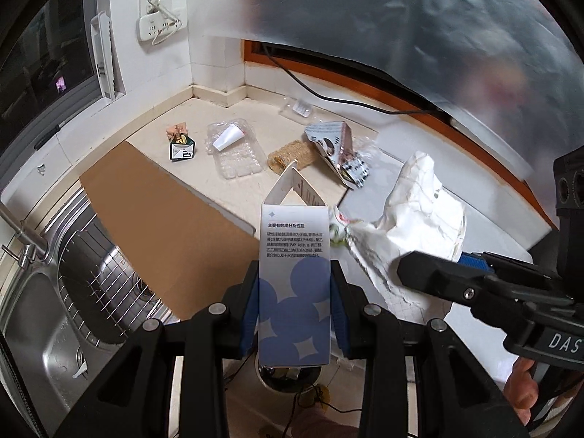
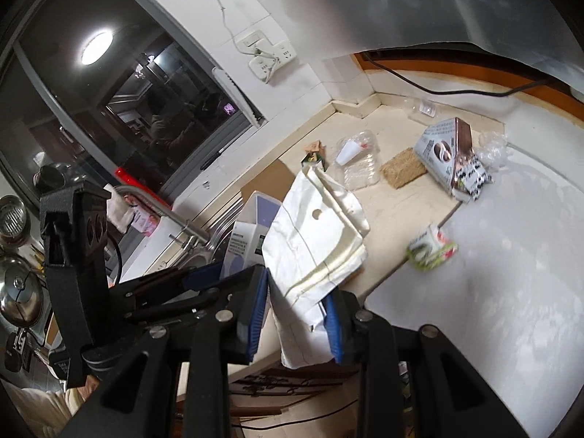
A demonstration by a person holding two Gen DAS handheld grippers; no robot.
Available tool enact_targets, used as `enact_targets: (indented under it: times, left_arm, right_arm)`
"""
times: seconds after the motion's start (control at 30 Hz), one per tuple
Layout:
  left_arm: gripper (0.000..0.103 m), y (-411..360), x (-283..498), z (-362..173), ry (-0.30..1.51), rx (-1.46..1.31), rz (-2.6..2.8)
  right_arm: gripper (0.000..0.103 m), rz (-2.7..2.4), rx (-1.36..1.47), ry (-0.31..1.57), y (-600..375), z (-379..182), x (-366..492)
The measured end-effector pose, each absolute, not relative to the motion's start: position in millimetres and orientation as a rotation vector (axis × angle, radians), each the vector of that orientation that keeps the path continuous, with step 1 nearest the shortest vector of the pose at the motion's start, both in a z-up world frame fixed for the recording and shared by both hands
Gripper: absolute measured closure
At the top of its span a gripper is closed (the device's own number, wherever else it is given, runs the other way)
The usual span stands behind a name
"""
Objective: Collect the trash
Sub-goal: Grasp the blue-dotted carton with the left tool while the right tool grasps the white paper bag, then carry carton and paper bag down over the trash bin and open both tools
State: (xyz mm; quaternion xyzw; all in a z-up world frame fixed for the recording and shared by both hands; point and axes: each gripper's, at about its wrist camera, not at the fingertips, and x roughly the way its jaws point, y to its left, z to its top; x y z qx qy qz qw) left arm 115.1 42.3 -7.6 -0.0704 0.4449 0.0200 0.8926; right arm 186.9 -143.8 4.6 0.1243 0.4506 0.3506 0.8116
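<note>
1. Desk (image 1: 233, 135): pale stone top in a tiled corner, with litter spread across its far part.
2. Sink (image 1: 47, 314): steel, at 8 o'clock in the left wrist view, with a wire rack inside.
3. Cardboard sheet (image 1: 157, 211): brown, lying flat between the sink and the litter.
4. Paper bag (image 2: 314, 241): white and crumpled, clamped between the fingers of the right gripper (image 2: 295, 314), raised clear of the desk.
5. Carton (image 1: 295, 277): white with blue circles and an open top flap, clamped upright between the fingers of the left gripper (image 1: 295, 314), off the desk and just beside the paper bag.
6. Torn box (image 1: 332, 146): at 12 o'clock from the carton, lying tilted on the desk.
7. Plastic tray (image 1: 237, 153): clear, at 11 o'clock, with a white paper cone on it.
8. Small wrapper (image 2: 432, 246): green and pink, blurred, at 3 o'clock from the paper bag.
</note>
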Motion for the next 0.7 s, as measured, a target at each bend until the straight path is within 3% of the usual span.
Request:
enact_targets:
  times: [0.33, 0.7]
  left_arm:
    - [0.07, 37, 42, -36, 0.982, -0.1, -0.046]
    - [0.07, 24, 7, -148, 1.117, -0.071, -0.101]
  right_arm:
    - [0.074, 0.703, 0.244, 1.062, -138, -35, 112]
    - [0.073, 0.566, 0.143, 1.21, -133, -152, 73]
